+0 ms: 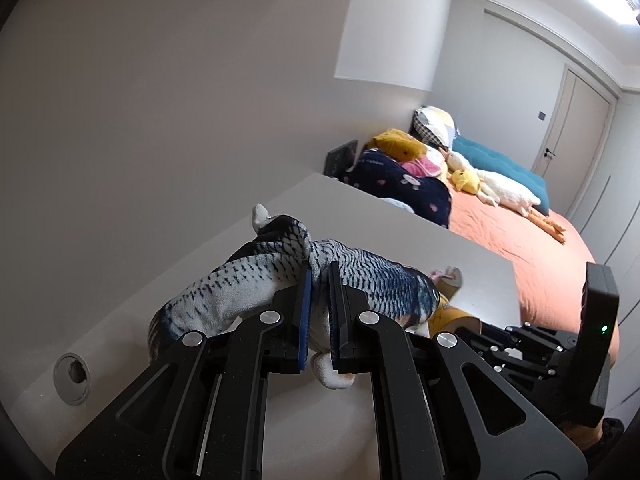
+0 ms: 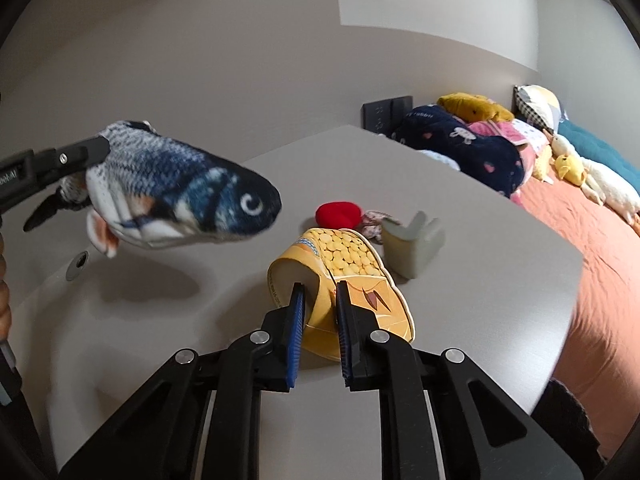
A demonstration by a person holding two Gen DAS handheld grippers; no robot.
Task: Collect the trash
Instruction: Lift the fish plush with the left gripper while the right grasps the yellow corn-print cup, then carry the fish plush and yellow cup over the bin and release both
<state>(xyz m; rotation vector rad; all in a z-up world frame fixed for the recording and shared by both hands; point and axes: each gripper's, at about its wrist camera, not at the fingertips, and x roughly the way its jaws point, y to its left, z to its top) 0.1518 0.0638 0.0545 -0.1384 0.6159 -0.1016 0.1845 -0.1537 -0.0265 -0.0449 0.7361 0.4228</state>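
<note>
Fingers of my left gripper point(image 1: 319, 280) are pressed together on the middle of the plush fish point(image 2: 180, 196), which hangs in the air above the table point(image 2: 480, 248); I think I lifted it aside because it is a toy, not trash, and it was in the way. On my right gripper point(image 2: 320, 292) the fingers are clamped on the wall of the yellow paper cup point(image 2: 348, 280), one inside the mouth and one outside. The cup lies on its side and looks crushed, so a grip on the rim is the easy way to take it.

Behind the cup lie a red soft thing point(image 2: 338, 214), a small crumpled scrap point(image 2: 374, 222) and a grey-green block point(image 2: 412, 246), close together near the far edge. I cannot tell which of them are trash.

This table is plain grey, with a round cable hole point(image 2: 78, 264) at the left side. Beside it stands a bed point(image 2: 600, 300) with an orange cover, pillows and plush ducks point(image 2: 576, 168). White walls close the room.
</note>
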